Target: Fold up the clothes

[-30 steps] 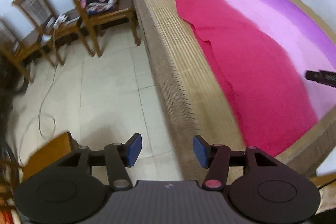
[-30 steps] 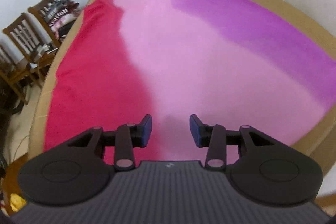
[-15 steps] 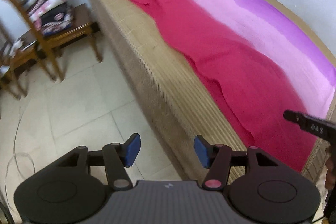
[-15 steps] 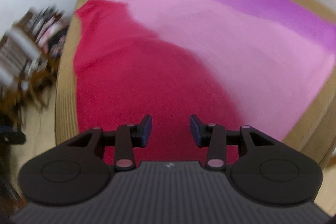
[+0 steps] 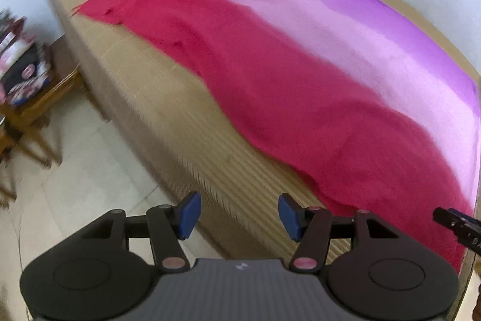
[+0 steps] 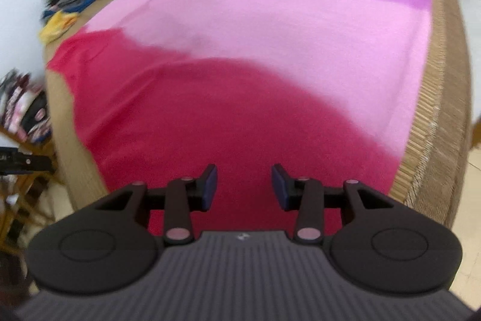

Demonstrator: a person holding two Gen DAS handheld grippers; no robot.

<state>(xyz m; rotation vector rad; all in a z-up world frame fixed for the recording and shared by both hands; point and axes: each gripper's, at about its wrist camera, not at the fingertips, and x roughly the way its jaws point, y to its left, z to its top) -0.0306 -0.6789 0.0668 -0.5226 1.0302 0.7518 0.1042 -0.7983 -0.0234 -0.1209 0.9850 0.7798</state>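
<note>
Across the bed (image 5: 168,122) lay a thin, limp cloth (image 6: 240,98) (crimson, pink, purple bands), likely best pinched at its near crimson edge; left tool (image 5: 239,214) and right tool (image 6: 243,185) gaped empty.

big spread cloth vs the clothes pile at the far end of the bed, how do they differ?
The cloth lies flat as one sheet over most of the bed; the clothes pile is bunched at the far corner. The cloth runs in red, pink and purple bands; the pile mixes yellow, green, blue and dark pieces. Both rest on the bed, touched by neither gripper.
</note>
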